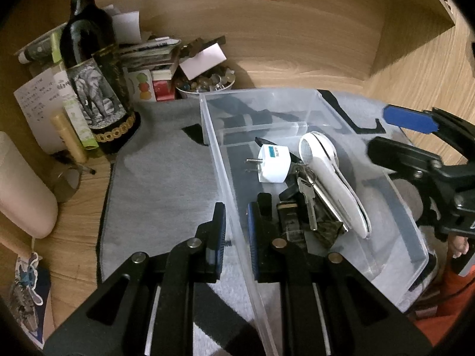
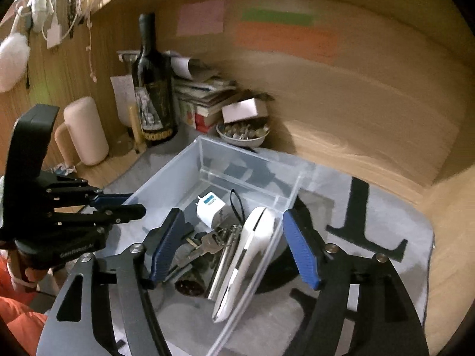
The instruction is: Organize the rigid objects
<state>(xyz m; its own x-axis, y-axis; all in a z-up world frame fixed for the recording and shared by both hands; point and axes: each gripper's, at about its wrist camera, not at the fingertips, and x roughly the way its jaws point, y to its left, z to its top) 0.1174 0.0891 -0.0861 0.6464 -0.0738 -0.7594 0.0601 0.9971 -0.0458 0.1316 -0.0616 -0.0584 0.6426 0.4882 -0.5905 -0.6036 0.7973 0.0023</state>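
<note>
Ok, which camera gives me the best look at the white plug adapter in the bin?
Left wrist view: the white plug adapter lies unobstructed, prongs and blue label clear. In the right wrist view it is smaller and partly hidden behind the keys.

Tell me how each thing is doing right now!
Left tool: shut on the box's near wall.
Right tool: open, holding nothing.
Clear plastic box: open-topped, sitting on the grey mat.
White plug adapter: lying on its side in the box.
Keys: lying in the box.
White long gadget: lying in the box against the far wall.
Dark bottle: standing upright.
</note>
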